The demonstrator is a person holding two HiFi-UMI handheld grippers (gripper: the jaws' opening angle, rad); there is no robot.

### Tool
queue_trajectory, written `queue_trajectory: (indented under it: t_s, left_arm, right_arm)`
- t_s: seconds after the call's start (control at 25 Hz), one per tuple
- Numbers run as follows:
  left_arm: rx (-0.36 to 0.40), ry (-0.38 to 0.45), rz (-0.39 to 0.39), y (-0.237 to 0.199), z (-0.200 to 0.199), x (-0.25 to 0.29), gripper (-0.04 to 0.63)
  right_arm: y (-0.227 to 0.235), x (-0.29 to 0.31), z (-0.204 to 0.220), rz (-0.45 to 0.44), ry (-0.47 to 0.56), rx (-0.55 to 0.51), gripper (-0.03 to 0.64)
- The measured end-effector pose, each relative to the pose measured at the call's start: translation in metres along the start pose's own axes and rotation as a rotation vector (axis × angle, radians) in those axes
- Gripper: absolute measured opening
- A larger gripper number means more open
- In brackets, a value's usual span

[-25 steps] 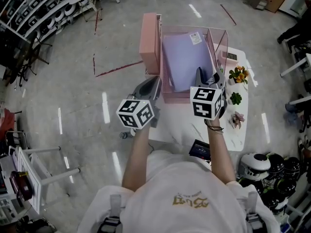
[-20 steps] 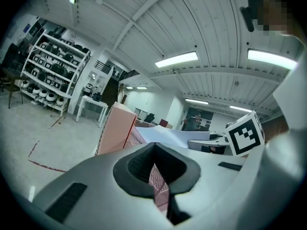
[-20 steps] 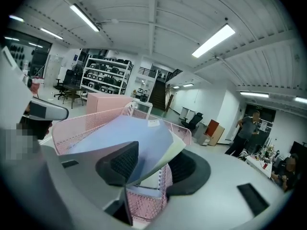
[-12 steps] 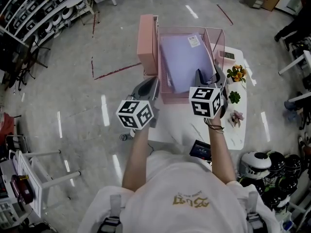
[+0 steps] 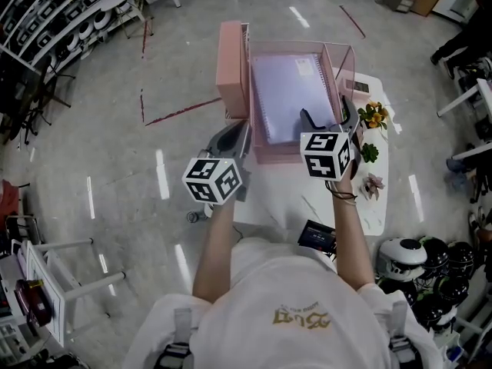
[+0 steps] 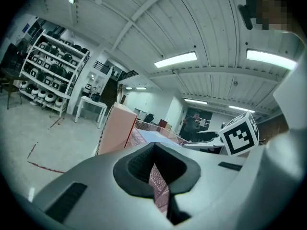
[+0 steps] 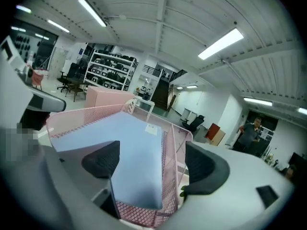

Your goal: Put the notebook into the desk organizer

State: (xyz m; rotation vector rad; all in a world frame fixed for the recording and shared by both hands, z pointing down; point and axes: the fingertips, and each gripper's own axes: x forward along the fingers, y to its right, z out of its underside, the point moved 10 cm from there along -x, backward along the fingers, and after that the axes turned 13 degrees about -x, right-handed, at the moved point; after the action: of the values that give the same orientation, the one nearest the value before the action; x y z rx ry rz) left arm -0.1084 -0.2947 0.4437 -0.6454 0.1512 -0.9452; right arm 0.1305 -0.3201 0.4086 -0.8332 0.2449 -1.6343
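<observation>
Notebook [image 5: 288, 91] dropped ahead of right gripper [image 5: 327, 112] | jaws just opened wide | left gripper [image 5: 242, 131] clamps desk organizer [image 5: 343, 64]

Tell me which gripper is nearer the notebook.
Right. The right gripper, jaws just opened, stands around the near right corner of the notebook, pads off it; the left gripper clamps the desk organizer at its front left mesh.

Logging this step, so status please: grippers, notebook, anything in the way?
Left gripper shut on organizer wall. Right gripper just opened, notebook edge between jaws, unpinched. Notebook inside organizer. Nothing in the way.
</observation>
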Motion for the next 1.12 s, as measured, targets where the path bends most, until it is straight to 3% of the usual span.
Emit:
queue_trajectory:
  t_s: [0.2, 0.36, 0.6, 0.92, 1.04, 1.12]
  left_arm:
    - [0.012, 0.007, 0.01, 0.006, 0.001, -0.007, 0.015]
    - [0.037, 0.011, 0.019, 0.016, 0.005, -0.015, 0.017]
    - [0.094, -0.009, 0.012, 0.04, 0.016, -0.036, 0.017]
    - [0.112, 0.016, 0.045, 0.067, 0.029, -0.072, 0.015]
    - [0.103, 0.017, 0.067, 0.077, 0.035, -0.081, 0.017]
    - [0.1, 0.011, 0.075, 0.084, 0.04, -0.084, 0.015]
  right_arm:
    - [-0.009, -0.018, 0.007, -0.066, 0.041, 0.16, 0.408]
    - [-0.008, -0.044, 0.008, -0.021, 0.089, 0.162, 0.36]
    - [-0.023, -0.076, 0.027, -0.263, 0.135, 0.416, 0.216]
    - [-0.037, -0.132, 0.036, -0.4, 0.287, 0.589, 0.058]
    - [-0.041, -0.153, 0.044, -0.484, 0.348, 0.661, 0.014]
    - [-0.04, -0.165, 0.052, -0.482, 0.377, 0.681, 0.012]
